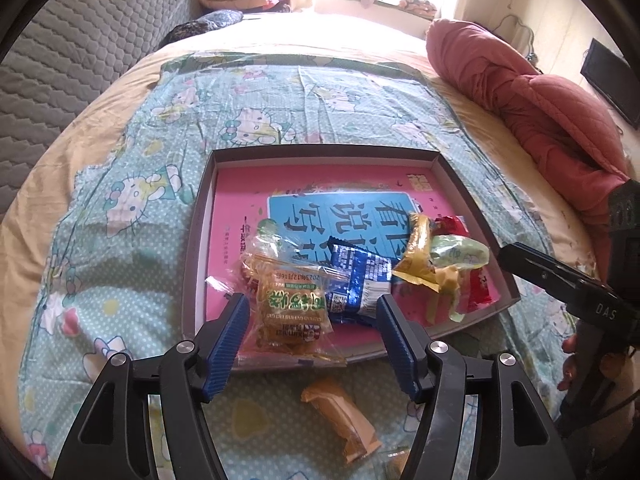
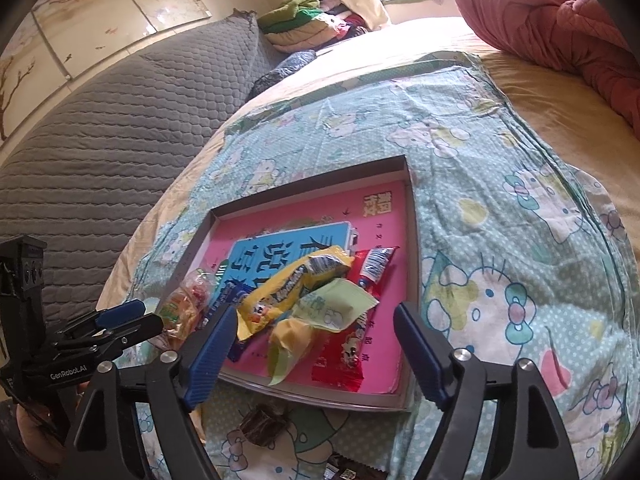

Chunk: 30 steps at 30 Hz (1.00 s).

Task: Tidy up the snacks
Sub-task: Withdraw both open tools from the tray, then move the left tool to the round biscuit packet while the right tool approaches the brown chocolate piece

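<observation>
- Left tongs (image 1: 312,320): jaws partway apart, nothing clamped. A clear-wrapped cake snack (image 1: 290,312) and a blue wrapper (image 1: 358,280) lie between and just beyond the blue pads (image 1: 228,340); pads don't look pressed on either.
- Right tongs (image 2: 316,340): jaws wide apart, empty. A yellow packet (image 2: 288,292), a pale green packet (image 2: 336,304) and a red wrapper (image 2: 360,320) sit in the gap ahead of them, not touched.
- Both sets hover over the near edge of the shallow box tray (image 1: 452,172) on the bed's patterned sheet (image 1: 120,160).
- Step, my read: drop-off into the tray, both tongs let go, pile now resting inside.
- Leftovers on the sheet, nearer than the tray: an orange-wrapped bar (image 1: 340,420) below the left tongs, a dark brown sweet (image 2: 264,424) below the right tongs, and another dark wrapper (image 2: 344,472) at the right view's bottom edge, hard to identify.
- Next move likely needs: back off from the tray, tip down to a loose snack, straddle it, close gently since wrappers crumple and slip, then carry it over the tray rim.
- Orange bar lies skewed to the left tongs; may need a wrist turn.
</observation>
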Available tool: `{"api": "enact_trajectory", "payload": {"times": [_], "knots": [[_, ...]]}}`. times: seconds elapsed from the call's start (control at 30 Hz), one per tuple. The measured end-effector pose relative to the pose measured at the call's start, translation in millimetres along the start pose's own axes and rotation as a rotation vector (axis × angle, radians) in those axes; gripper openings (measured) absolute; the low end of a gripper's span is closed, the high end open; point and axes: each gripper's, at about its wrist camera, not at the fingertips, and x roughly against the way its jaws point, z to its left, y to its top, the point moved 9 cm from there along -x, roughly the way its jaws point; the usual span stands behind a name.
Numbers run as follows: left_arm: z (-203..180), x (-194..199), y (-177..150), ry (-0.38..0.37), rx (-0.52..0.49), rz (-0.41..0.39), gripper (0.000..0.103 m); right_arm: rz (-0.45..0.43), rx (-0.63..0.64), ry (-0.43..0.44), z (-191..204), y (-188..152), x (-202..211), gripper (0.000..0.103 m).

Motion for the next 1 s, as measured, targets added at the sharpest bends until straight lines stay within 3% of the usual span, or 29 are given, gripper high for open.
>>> {"api": "enact_trajectory", "payload": {"times": [0.53, 0.83, 1.0], "knots": [[-0.8, 32.8, -20.0, -0.008, -0.031, -0.005, 0.074, -0.045, 0.084, 0.02, 27.0, -2.4, 15.9, 0.101], [-2.3, 39.8, -37.1, -0.013, -0.059, 0.017, 0.074, -0.054, 0.115, 0.11, 53.9, -17.6, 32.3, 0.101], [-7.4, 41.8, -44.6, -0.019, -0.066, 0.022, 0.074, -0.07, 0.168, 0.068, 59.5, -22.7, 38.0, 0.101]]}}
